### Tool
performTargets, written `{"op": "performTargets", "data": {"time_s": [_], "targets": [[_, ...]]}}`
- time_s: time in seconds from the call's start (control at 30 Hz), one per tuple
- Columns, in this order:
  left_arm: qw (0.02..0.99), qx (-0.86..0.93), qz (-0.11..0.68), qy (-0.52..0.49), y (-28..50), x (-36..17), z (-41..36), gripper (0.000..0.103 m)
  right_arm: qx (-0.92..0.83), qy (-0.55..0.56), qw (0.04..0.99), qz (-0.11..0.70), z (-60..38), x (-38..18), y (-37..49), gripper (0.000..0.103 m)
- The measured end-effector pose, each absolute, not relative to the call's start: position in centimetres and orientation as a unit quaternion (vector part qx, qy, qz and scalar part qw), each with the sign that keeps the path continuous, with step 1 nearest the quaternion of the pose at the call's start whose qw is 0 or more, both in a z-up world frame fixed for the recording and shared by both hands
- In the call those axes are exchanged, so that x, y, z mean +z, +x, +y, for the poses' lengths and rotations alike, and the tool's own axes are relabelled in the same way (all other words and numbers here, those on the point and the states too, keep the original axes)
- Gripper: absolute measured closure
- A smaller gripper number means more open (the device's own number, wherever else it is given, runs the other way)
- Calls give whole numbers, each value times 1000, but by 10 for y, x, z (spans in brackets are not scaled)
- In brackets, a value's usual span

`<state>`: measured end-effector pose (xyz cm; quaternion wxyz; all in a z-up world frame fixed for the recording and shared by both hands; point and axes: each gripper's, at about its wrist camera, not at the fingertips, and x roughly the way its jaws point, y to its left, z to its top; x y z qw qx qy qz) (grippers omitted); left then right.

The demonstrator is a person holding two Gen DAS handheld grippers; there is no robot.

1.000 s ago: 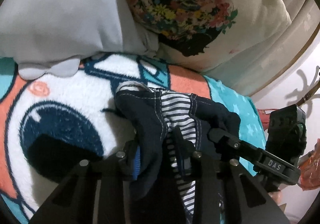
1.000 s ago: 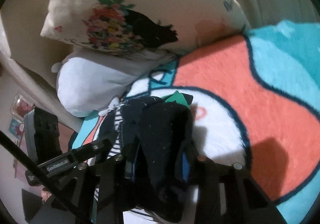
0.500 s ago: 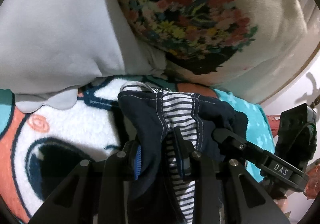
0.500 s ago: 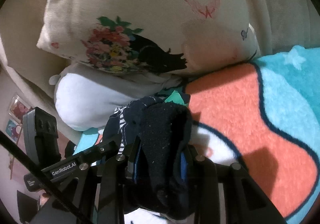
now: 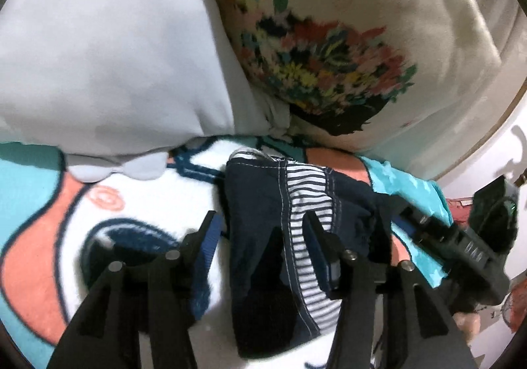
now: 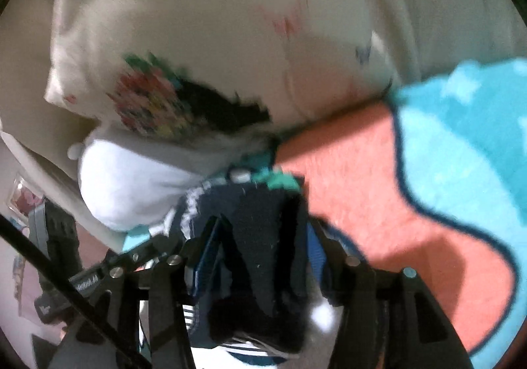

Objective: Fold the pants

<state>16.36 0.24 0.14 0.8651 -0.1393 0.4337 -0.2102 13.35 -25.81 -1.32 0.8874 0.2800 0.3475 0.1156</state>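
Navy pants (image 5: pixel 260 237) with a white-striped lining lie bunched on a fleece blanket (image 5: pixel 108 201) printed in white, coral and teal, as seen from the left wrist camera. The left gripper (image 5: pixel 260 224) has its jaws spread wide, the cloth sitting loosely between them and nearer the right finger. Far left rests a pale grey pillow (image 5: pixel 98 49); far right, a cream pillow with a flower print (image 5: pixel 329 63). The right gripper's black body (image 5: pixel 461 244) shows at the right edge.

From the right wrist camera, blurred, the right gripper (image 6: pixel 263 237) has its jaws part-way open with dark pants (image 6: pixel 260 257) filling the gap; whether they pinch the cloth I cannot tell. The blanket (image 6: pixel 378 178) stretches right, both pillows lying far behind
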Motion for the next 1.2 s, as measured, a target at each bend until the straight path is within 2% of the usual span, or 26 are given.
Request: {"op": "performTargets", "data": {"time_s": [0.13,0.37,0.43,0.63,0.73,0.8,0.9,1.03,1.2], "targets": [[860,-224,433,-151,144,-1,0,51,152,306,887,310,-257,2,129,41],[845,-214,472,-134,140,-36,-23,49,148,323,863,359,-247,-32,155,40],[845,-211,471,-138,139,-34,-22,45,149,336,859,356,-252,-35,153,40],[867,-196,439,-133,117,-9,-8,45,143,322,877,327,-260,-11,117,38],[904,-161,382,-106,86,13,-1,35,138,316,885,313,-257,-6,92,35],[931,-125,332,-84,62,26,4,19,135,305,890,310,-251,-6,77,35],[960,-67,266,-61,33,44,11,3,123,284,900,308,-240,-9,51,35],[977,-22,199,-75,4,59,24,0,111,262,908,308,-229,-12,27,35],[974,29,221,-49,-11,63,30,0,88,225,921,306,-214,-11,5,31]]}}
